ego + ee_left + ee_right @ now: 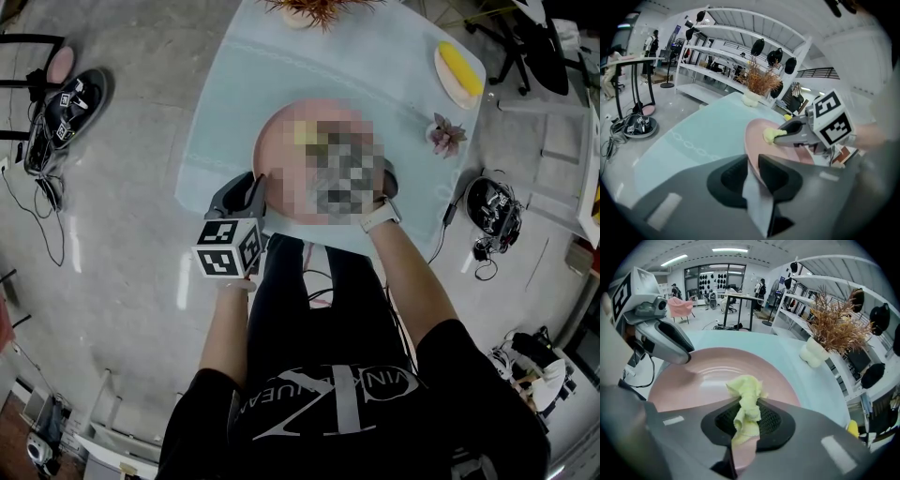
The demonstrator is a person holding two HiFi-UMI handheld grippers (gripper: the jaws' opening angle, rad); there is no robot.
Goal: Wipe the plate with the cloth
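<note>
Clamps the left gripper shut on the near rim of the pink plate, rim wedged between both jaws, likely to brace it against sliding under the rubbing. Pinches a crumpled yellow cloth in the right gripper, jaws closed down to the wad's thickness, loose end poking forward as the working face. Holds that wad low over the plate's inner surface, across from the left gripper's hold; cannot confirm actual contact. Works with the plate on the pale blue table, close to the near edge, within easy reach of both arms. Has a dried plant in a white vase well apart at the far edge, clear of any sweep. Reads as the wiping step itself: brace on one side, cloth on the other.
</note>
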